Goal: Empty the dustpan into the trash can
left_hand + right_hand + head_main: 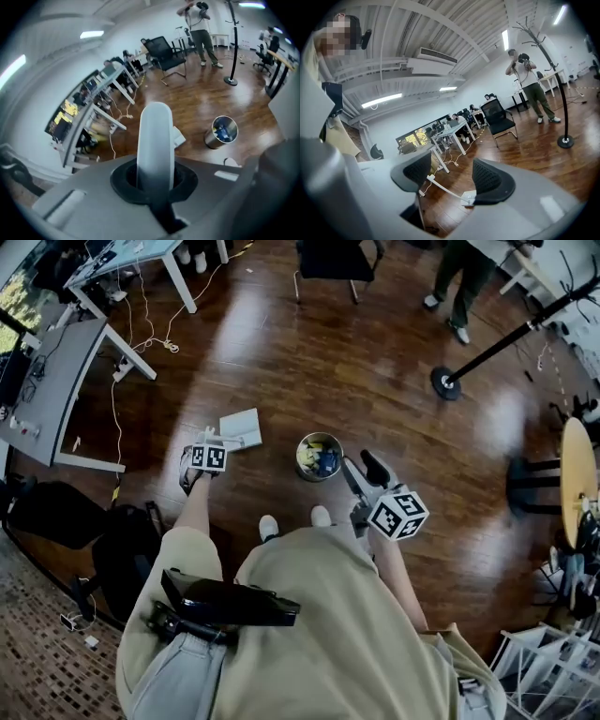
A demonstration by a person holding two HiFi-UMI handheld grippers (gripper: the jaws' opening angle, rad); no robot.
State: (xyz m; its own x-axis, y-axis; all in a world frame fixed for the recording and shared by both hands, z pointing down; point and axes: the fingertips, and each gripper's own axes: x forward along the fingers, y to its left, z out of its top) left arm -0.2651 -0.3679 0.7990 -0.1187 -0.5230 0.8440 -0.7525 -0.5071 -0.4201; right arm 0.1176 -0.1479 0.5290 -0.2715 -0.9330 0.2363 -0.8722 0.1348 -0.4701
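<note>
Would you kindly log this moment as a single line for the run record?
left gripper: shut on dustpan handle | right gripper: open, empty | dustpan: beside trash can, not over it

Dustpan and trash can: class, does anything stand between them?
Nothing visible does. Only bare wooden floor separates the dustpan from the open trash can; the person's shoes sit nearer the person, outside that gap.

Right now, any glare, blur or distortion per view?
Head view: glare streaks on the floor, trash can sharp. Left gripper view: strong fisheye, dustpan handle soft up close. Right gripper view: fisheye with dark corners, ceiling lights bright.
</note>
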